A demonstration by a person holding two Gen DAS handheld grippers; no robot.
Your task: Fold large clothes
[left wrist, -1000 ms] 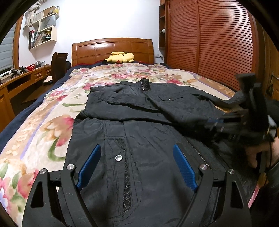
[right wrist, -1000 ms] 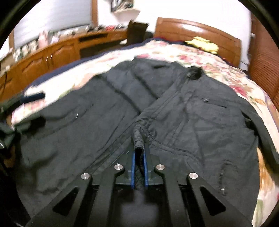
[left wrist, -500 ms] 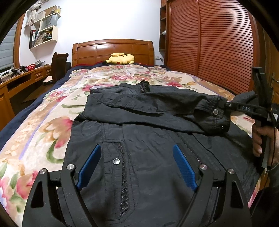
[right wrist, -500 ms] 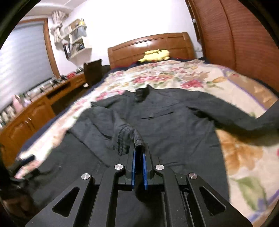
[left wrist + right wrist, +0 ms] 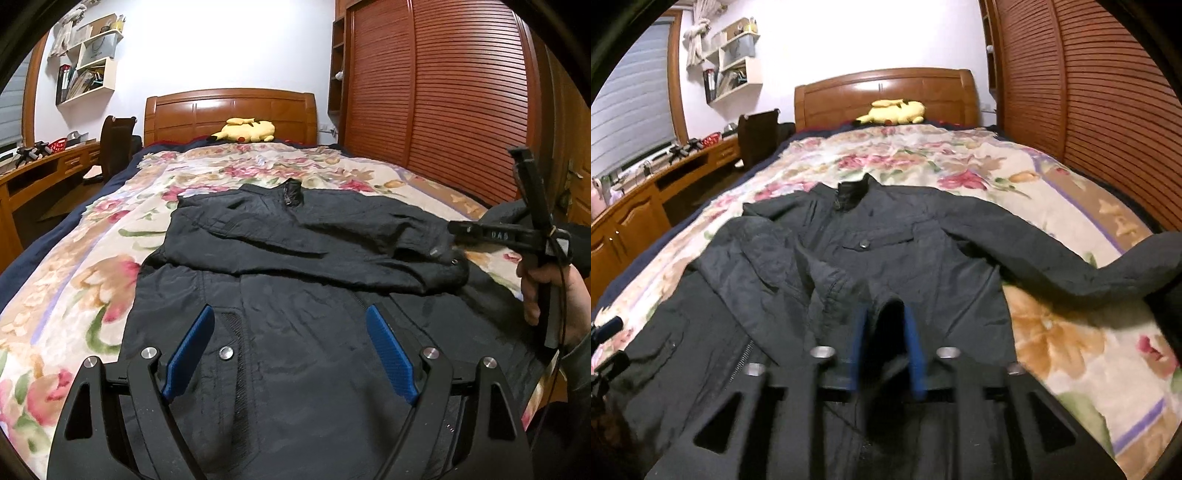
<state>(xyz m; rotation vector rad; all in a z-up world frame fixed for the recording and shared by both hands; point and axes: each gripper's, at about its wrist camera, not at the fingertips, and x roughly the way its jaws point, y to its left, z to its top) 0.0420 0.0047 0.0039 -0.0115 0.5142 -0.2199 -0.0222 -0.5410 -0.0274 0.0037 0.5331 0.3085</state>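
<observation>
A: Where is the jacket (image 5: 295, 332)?

B: The dark jacket lies front-up on the floral bedspread (image 5: 74, 280), collar toward the wooden headboard (image 5: 229, 110). One sleeve (image 5: 314, 254) is folded across the chest, its cuff (image 5: 849, 291) ending near the right side. The other sleeve (image 5: 1052, 258) stretches out to the right over the bedspread and rises at the frame's edge.

A: And the left tool (image 5: 291, 350)?

B: Its blue pads (image 5: 190, 350) stand spread wide above the lower front of the jacket, near a snap button (image 5: 225, 352). Nothing sits between them; they only hover over the cloth.

A: The right tool (image 5: 886, 332)?

B: Its jaws are opening. In the right wrist view the folded sleeve's cuff lies in the gap between the blue pads (image 5: 914, 343), but the pads look apart from it, so it is not pinched. The picture is blurred there. From the left wrist view, the same tool shows at the right edge, a hand (image 5: 543, 288) gripping its handle, tips just over the cuff.

A: Anything else around?

B: A yellow plush toy (image 5: 245, 131) rests against the headboard. A slatted wooden wardrobe (image 5: 443, 92) runs along the right side, and a wooden desk (image 5: 646, 199) with a chair (image 5: 757, 136) stands at the left, under wall shelves (image 5: 88, 74).
</observation>
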